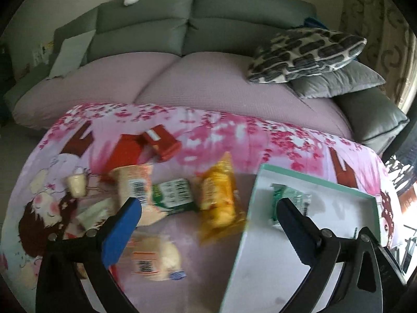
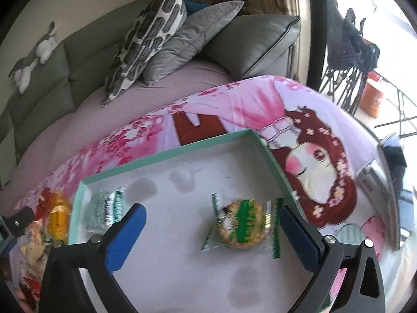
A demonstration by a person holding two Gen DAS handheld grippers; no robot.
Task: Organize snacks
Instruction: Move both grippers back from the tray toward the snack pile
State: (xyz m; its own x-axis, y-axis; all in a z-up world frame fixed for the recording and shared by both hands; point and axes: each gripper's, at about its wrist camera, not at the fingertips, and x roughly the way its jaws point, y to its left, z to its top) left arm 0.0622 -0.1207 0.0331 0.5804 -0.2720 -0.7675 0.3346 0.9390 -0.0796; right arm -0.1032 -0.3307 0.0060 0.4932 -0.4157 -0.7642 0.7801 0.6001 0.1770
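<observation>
My left gripper [image 1: 208, 208] stands spread wide with nothing between its pads, hanging over the loose snacks on the pink cloth [image 1: 234, 135]. Going left to right in its view: a small cream cup [image 1: 76, 185] at ten o'clock, a peach packet [image 1: 135, 185] just past the left pad, a green packet [image 1: 174, 195] dead ahead at twelve, and a yellow packet [image 1: 217, 200] at one o'clock, its long axis running away from me. Two red boxes [image 1: 148, 146] lie further off at eleven. Another peach packet sits below, near my left finger.

The tray [image 1: 310, 180], mint-rimmed and white inside, lies at two o'clock from that gripper, with a clear green-ended packet [image 1: 289, 198] in its near-left corner.

My right gripper [image 2: 212, 217] is also spread, pinching nothing, and hovers over the tray [image 2: 166, 154]. A round biscuit packet [image 2: 242, 224] lies flat on the tray floor between the pads but touches neither, its sealed ends pointing left and right.

I judge the left hand is nearer the remaining snacks; the green packet straight ahead looks the easiest next pick, then a carry to two o'clock into the tray.
</observation>
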